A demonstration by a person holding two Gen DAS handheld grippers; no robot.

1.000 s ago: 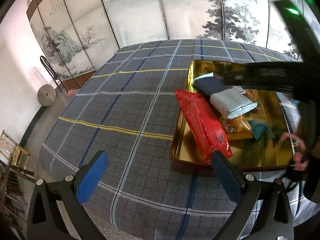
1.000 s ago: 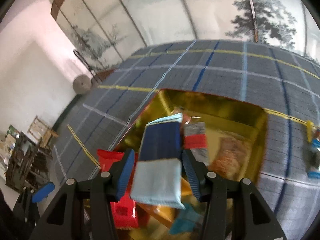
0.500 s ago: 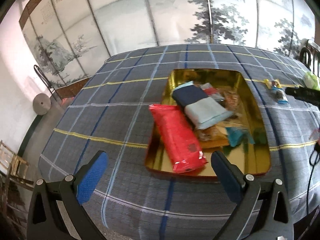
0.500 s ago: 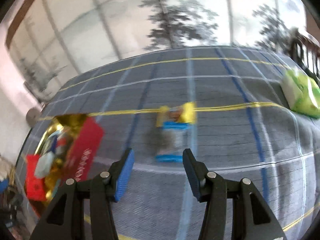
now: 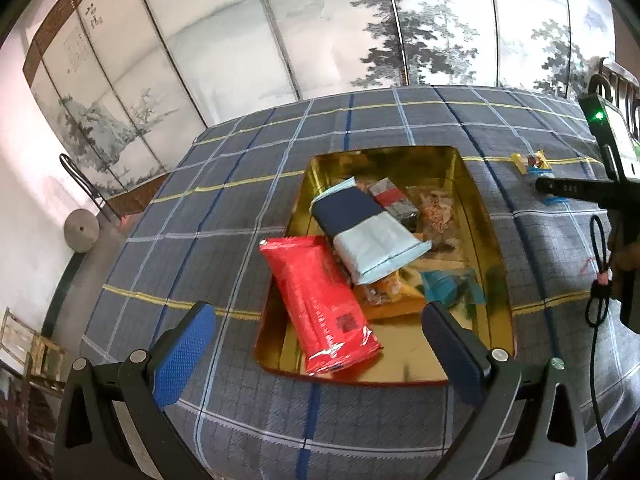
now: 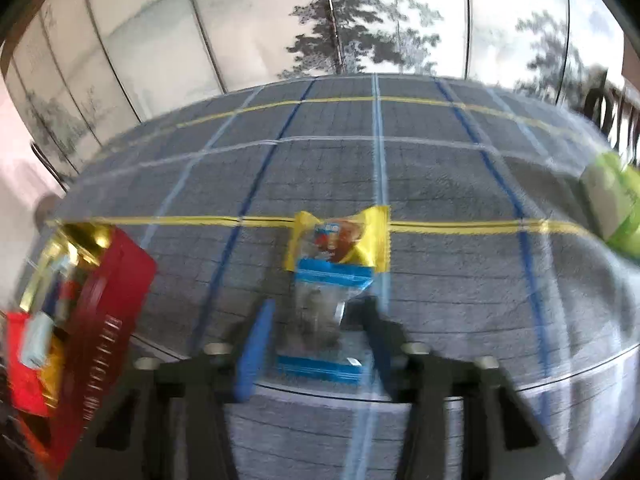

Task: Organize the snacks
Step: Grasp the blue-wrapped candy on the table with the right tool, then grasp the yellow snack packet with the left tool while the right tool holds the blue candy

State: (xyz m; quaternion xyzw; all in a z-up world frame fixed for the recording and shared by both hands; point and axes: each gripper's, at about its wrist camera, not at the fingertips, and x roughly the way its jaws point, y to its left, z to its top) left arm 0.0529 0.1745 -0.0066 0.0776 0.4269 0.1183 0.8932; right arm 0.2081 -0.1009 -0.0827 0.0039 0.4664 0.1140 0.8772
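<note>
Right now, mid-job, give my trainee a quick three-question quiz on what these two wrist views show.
1. True or false: the red pack lies wholly inside the gold tin.
2. Which snack sits between the right gripper's fingers: A, the clear pouch; B, the yellow pack; C, the green pack?
3. Fill in: the left gripper is ____ and holds nothing.

Key
1. False: its near end overhangs the tin's rim.
2. A. The jaws straddle it, not yet shut; the view is blurred.
3. open
</note>
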